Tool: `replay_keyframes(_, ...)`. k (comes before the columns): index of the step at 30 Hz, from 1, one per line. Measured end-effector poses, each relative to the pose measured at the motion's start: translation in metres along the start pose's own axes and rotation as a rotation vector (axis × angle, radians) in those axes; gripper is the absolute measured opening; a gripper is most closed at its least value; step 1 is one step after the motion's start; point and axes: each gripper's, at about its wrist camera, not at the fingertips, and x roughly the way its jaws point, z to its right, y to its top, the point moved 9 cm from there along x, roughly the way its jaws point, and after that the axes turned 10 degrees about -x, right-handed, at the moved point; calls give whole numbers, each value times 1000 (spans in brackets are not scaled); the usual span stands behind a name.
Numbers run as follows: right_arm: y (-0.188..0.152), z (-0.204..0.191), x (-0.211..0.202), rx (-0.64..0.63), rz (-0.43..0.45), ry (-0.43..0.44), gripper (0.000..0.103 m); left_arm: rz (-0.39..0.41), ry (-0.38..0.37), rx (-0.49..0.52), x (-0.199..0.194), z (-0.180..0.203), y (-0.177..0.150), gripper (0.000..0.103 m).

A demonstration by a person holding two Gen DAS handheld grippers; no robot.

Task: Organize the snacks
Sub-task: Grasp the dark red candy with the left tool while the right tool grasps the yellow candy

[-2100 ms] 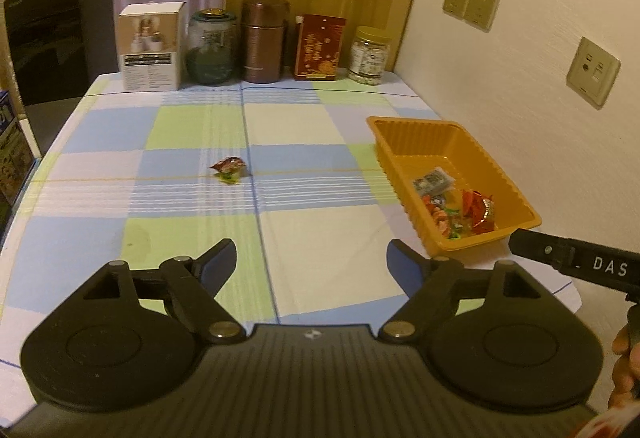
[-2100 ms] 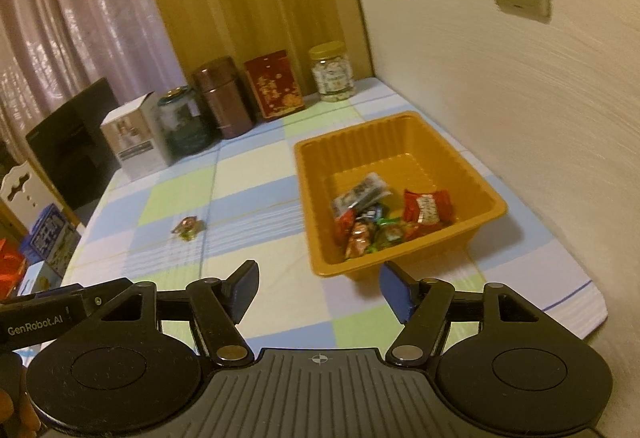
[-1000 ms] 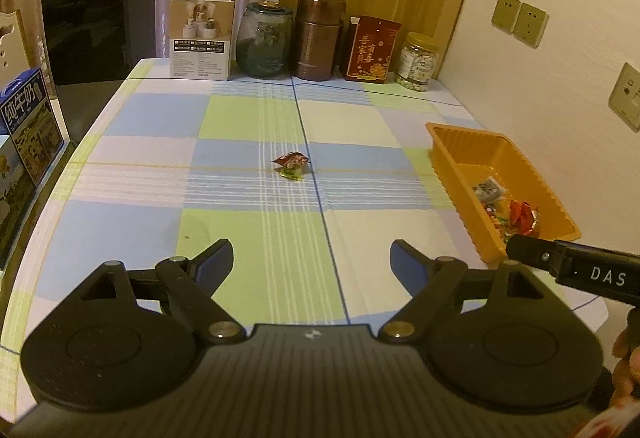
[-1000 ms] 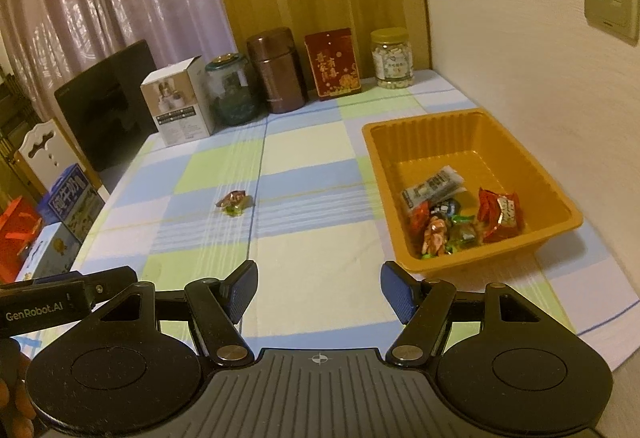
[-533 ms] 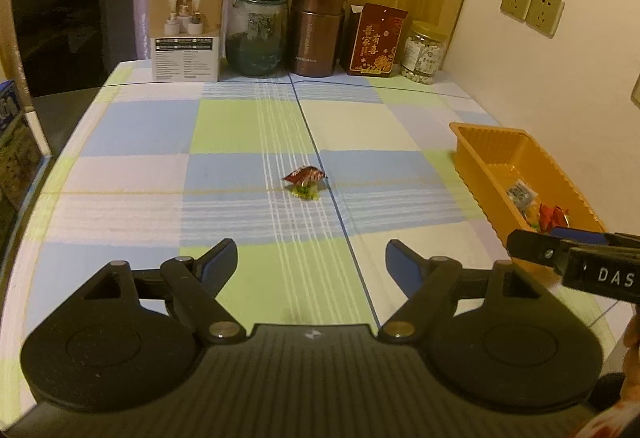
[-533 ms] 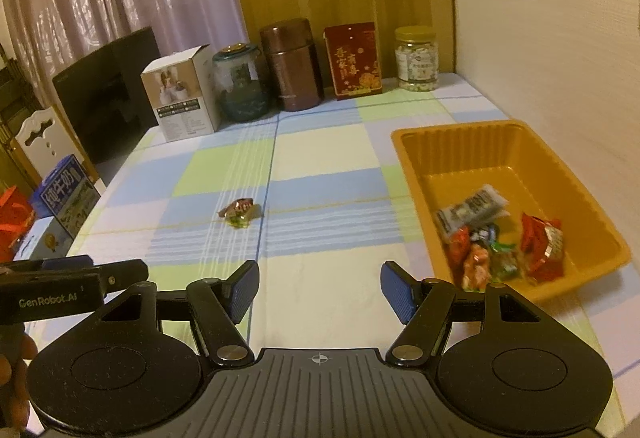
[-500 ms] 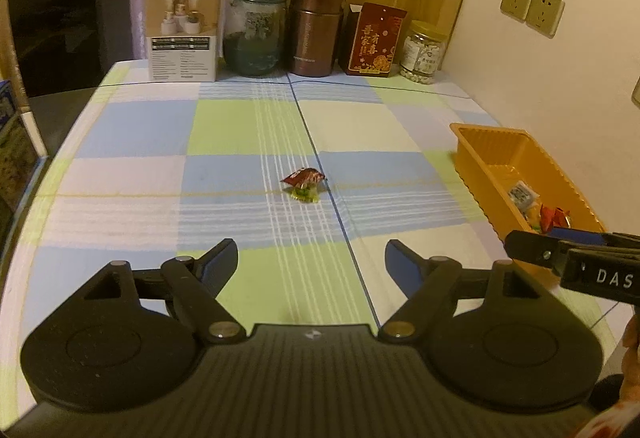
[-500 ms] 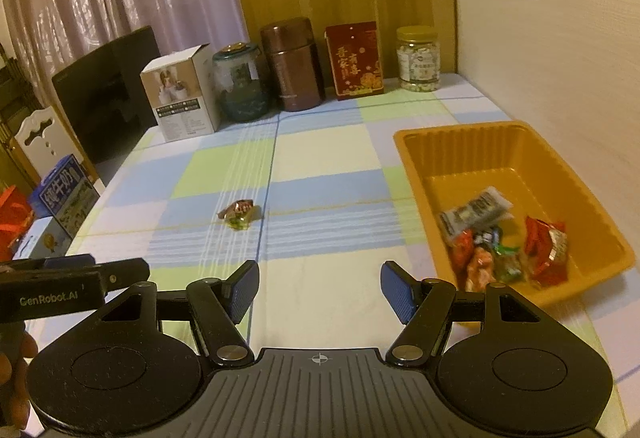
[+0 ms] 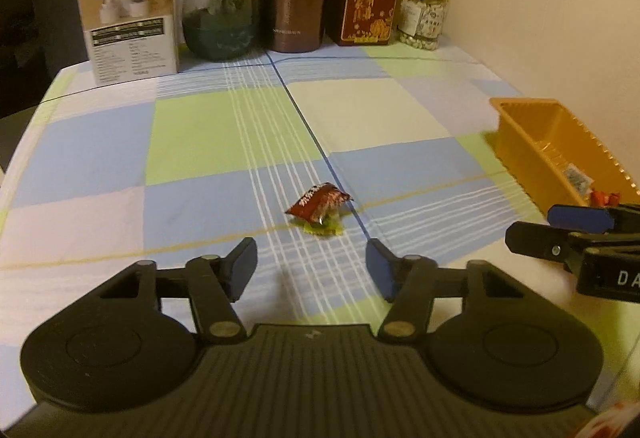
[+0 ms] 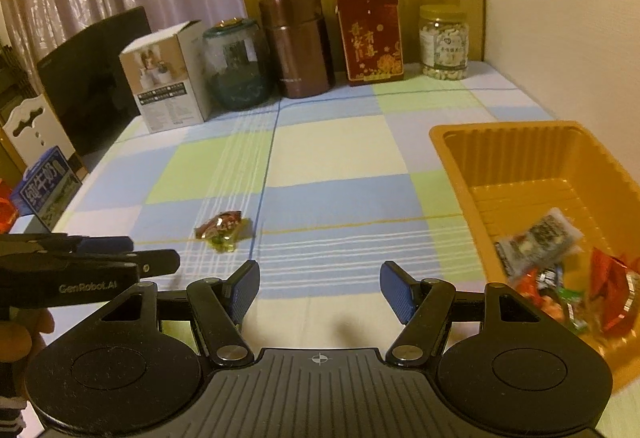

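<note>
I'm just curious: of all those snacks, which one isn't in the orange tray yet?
The brown-wrapped candy lying alone on the checked cloth; the other snacks sit inside the tray.

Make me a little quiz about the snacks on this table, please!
1. True or false: the loose candy lies inside the orange tray.
2. Which gripper is lined up with the loose candy? A) left gripper B) right gripper
3. Fill in: both grippers' fingers are ____, holding nothing.

Key
1. False. It lies on the checked cloth, apart from the tray.
2. A. In the left wrist view the candy sits just ahead, between the fingers.
3. Open.
</note>
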Motion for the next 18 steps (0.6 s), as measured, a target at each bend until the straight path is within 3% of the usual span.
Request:
replay_keyframes(4, -2, 6, 21, 5, -12, -1, 67, -15, -11, 41, 24, 2, 7, 46)
replay_keyframes(12, -2, 8, 47, 19, -28, 7, 67, -29, -33, 136, 59, 12, 24, 41)
replay_keyframes(18, -4, 4, 56, 16, -45, 18, 67, -47, -54, 151, 71, 14, 26, 23)
